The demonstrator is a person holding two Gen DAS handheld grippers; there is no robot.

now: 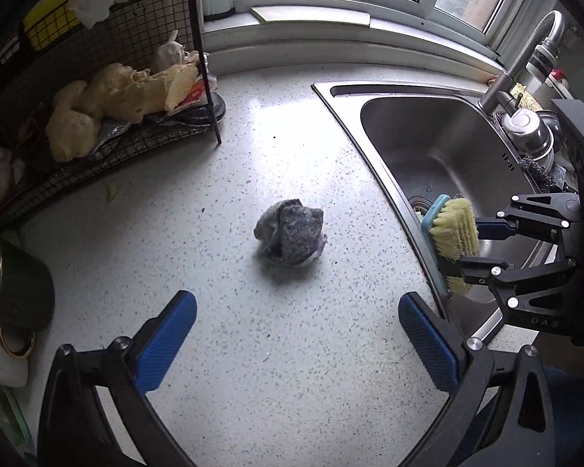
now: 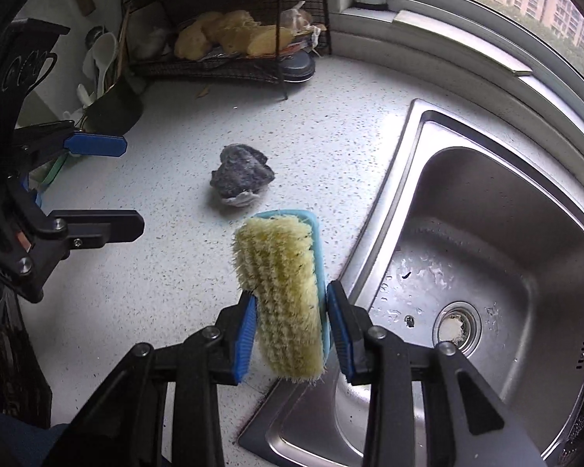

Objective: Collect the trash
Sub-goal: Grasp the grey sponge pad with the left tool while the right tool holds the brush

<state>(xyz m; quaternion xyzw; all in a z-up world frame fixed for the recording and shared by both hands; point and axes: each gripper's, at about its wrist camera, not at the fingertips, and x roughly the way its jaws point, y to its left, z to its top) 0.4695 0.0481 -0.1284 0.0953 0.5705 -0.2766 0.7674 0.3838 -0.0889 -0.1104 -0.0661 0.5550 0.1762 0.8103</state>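
Note:
A crumpled grey wad of trash (image 1: pixel 290 235) lies on the speckled white counter (image 1: pixel 253 350); it also shows in the right wrist view (image 2: pixel 240 176). My left gripper (image 1: pixel 298 340) is open and empty, its blue pads (image 1: pixel 165 340) on either side of the wad and a little short of it. My right gripper (image 2: pixel 288 321) is shut on a scrub brush (image 2: pixel 282 292) with yellow bristles and a light blue back, held over the counter at the sink's edge. The brush also shows in the left wrist view (image 1: pixel 453 239).
A steel sink (image 2: pixel 486 233) with a faucet (image 1: pixel 525 54) lies to the right. A black wire rack (image 1: pixel 109 144) with yellowish lumps stands at the back left. A dark cup (image 1: pixel 23 292) sits at the left edge. A small yellow scrap (image 1: pixel 111 192) lies near the rack.

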